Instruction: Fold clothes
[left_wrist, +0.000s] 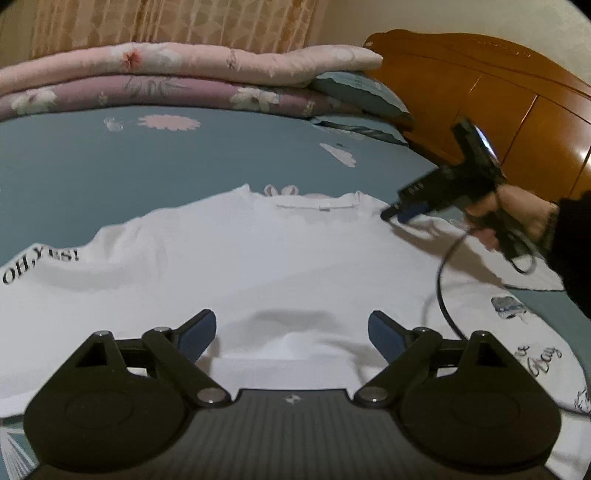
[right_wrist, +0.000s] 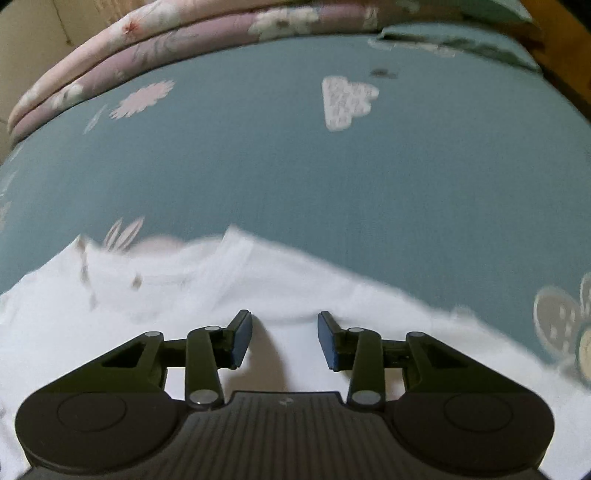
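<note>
Left wrist view, wooden headboard (left_wrist: 480, 92), hand (left_wrist: 517, 214), both grippers' fingers apart, empty over white shirt (left_wrist: 277, 258).

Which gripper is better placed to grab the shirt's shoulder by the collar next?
Probably the right gripper: it hangs open over the white T-shirt beside the collar. The left gripper sits open near the hem.

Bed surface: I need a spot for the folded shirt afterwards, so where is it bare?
Bare sheet lies between the white T-shirt collar and the stacked quilts. It is crowded toward the headboard, with pillows, the right claw and its cable.
</note>
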